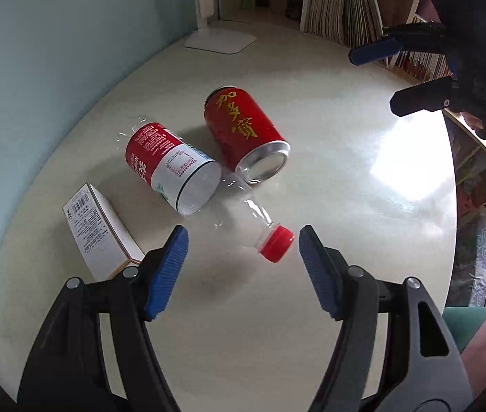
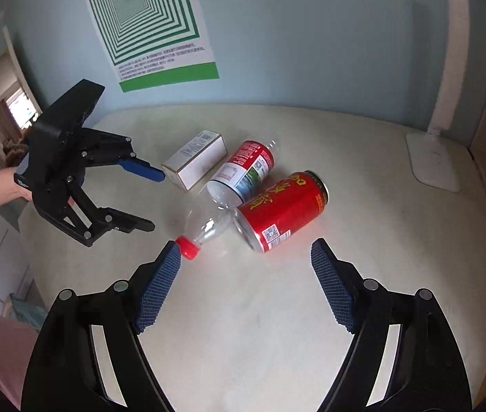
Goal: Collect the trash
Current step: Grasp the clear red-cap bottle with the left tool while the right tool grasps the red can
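Note:
A clear plastic bottle [image 1: 174, 164] with a red cap [image 1: 277, 243] and a red-and-white label lies on its side on the white table [image 1: 311, 292]. A red drink can [image 1: 243, 127] lies against it. A small white carton [image 1: 100, 228] lies to the left. My left gripper [image 1: 243, 240] is open and empty, its jaws on either side of the cap. My right gripper [image 2: 244, 254] is open and empty, hovering short of the can [image 2: 284, 206] and bottle [image 2: 243, 171]. The cap [image 2: 188, 246] is next to its left fingertip. Each gripper shows in the other view: the right [image 1: 375, 77], the left [image 2: 158, 199].
A white desk lamp [image 2: 438, 158] stands at the table's back. A bookshelf with books [image 1: 342, 10] lines the far side. A green-and-white poster [image 2: 153, 24] hangs on the blue wall. The table edge curves at the right [image 1: 449, 206].

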